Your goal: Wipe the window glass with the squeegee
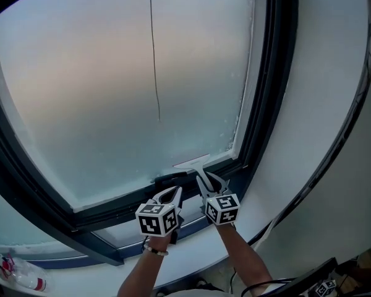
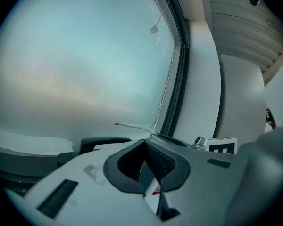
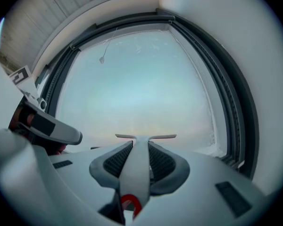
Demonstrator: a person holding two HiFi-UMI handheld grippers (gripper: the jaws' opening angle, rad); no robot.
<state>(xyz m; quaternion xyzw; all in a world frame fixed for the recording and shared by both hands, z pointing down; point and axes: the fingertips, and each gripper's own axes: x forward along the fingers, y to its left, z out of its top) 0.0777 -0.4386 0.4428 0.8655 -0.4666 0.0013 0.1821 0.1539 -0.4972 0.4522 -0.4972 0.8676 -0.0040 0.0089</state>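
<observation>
While the right hand-held gripper (image 3: 140, 147) pinches the squeegee (image 3: 139, 166) by its handle, the blade lies along the bottom edge of the window glass (image 1: 111, 91), near the right corner. I think the stroke must go upward. The left hand-held gripper (image 2: 145, 145), just beside it, is pressed together and empty.

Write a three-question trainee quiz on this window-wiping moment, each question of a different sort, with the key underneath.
1. Which gripper holds the squeegee? A the left one; B the right one; C both.
2. True or false: the squeegee's blade is up by the top of the frame.
3. Fill in: the jaws of the left gripper are ____, with nothing between them.

Key:
1. B, the right gripper, jaws closed on the handle.
2. False: the blade is low on the window glass, near its lower right corner.
3. together
</observation>
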